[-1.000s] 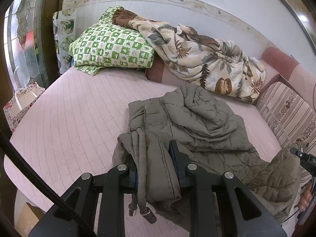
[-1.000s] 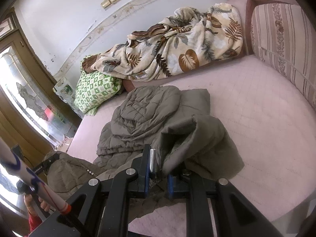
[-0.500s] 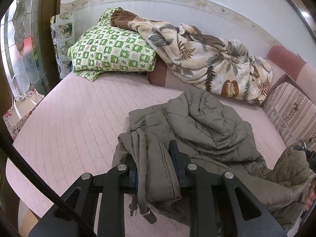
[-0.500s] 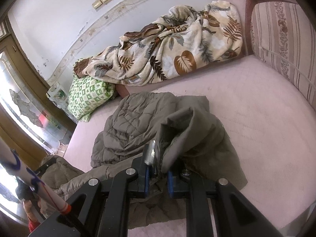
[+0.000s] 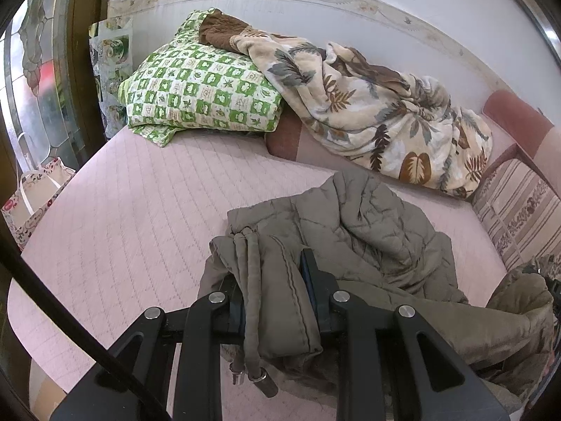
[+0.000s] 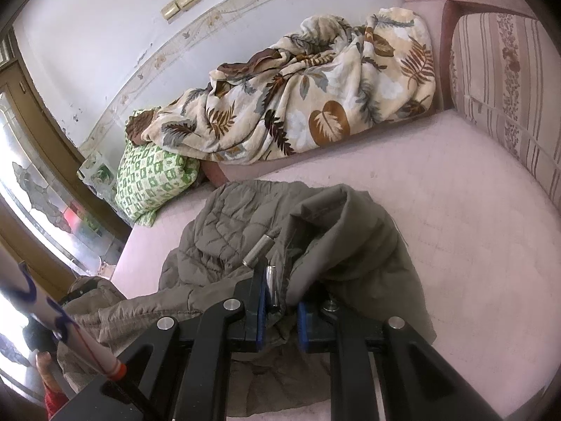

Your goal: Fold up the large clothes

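An olive-grey quilted jacket (image 5: 354,224) lies crumpled on the pink quilted bed (image 5: 133,217). My left gripper (image 5: 273,280) is shut on a thick fold of the jacket's edge, with a drawstring and its metal tips hanging down beside the fabric. In the right wrist view the same jacket (image 6: 245,217) spreads ahead, and my right gripper (image 6: 280,301) is shut on another bunch of its fabric beside metal cord ends (image 6: 259,249). The stretch of jacket between the two grippers hangs off the near side of the bed.
A green checked pillow (image 5: 200,91) and a leaf-print blanket (image 5: 378,112) are piled against the back wall. A striped cushion (image 6: 505,84) bounds the right end of the bed. A patterned bag (image 5: 31,193) stands by the glass door on the left.
Both grippers have moved forward over the bed with the jacket in them. The pillow and blanket look nearer, and the jacket is bunched further onto the mattress.
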Demonstrator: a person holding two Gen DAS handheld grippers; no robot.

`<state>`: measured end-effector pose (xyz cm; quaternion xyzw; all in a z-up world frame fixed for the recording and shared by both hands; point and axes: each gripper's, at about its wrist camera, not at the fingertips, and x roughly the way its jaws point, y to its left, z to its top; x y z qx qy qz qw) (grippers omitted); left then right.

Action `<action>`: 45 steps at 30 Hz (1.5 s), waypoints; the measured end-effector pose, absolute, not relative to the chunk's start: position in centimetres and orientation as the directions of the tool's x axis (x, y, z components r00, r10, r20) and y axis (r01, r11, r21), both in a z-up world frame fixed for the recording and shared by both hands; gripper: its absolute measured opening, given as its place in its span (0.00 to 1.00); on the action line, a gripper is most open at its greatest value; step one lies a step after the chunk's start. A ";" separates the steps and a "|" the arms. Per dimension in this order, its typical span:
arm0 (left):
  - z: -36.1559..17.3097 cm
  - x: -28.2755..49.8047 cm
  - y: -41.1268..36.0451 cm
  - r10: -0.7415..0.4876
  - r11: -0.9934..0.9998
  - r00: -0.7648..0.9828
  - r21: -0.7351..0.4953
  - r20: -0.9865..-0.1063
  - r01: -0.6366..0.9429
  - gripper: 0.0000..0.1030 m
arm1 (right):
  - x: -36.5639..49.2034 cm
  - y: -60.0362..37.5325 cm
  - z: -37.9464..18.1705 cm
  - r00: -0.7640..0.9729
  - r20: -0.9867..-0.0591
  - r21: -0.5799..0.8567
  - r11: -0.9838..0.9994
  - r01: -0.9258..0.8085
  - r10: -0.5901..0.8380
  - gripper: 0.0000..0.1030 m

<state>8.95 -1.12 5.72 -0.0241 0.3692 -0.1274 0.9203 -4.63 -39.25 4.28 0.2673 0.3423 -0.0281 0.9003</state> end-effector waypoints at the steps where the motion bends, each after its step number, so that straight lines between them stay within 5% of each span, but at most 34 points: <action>1: 5.8 9.1 -1.1 -0.251 0.967 0.696 -0.138 -0.673 0.215 0.23 | -4.5 -39.3 4.4 0.764 -0.631 0.460 0.857 0.233 0.131 0.15; 29: 9.1 14.8 -4.5 -0.199 0.975 0.732 -0.054 -0.652 0.217 0.23 | 2.4 -41.0 6.4 0.756 -0.649 0.429 0.861 0.273 0.083 0.15; 45: 5.3 23.2 -6.3 -0.142 0.987 0.667 -0.052 -0.732 0.153 0.23 | 9.2 -42.5 3.0 0.698 -0.715 0.385 0.853 0.352 0.035 0.15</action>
